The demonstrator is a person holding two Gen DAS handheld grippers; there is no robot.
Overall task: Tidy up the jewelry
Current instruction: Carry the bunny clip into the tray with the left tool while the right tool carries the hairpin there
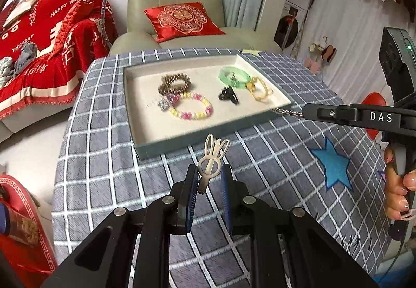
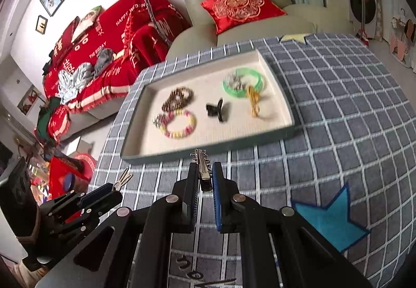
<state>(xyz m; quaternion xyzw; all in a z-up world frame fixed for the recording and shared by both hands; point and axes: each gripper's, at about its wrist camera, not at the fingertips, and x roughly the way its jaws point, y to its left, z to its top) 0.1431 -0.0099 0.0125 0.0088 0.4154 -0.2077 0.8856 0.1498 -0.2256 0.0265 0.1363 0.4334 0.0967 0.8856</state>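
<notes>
Left gripper clamps a cream bunny clip; right gripper pinches a silver hair clip, toothed edge clear only in right view, both just before tray.

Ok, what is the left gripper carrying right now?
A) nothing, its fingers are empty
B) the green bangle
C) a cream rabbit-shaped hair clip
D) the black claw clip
C: the left gripper pinches the cream rabbit-shaped hair clip between its fingers, short of the tray, while the green bangle and black claw clip lie in the tray.
</notes>
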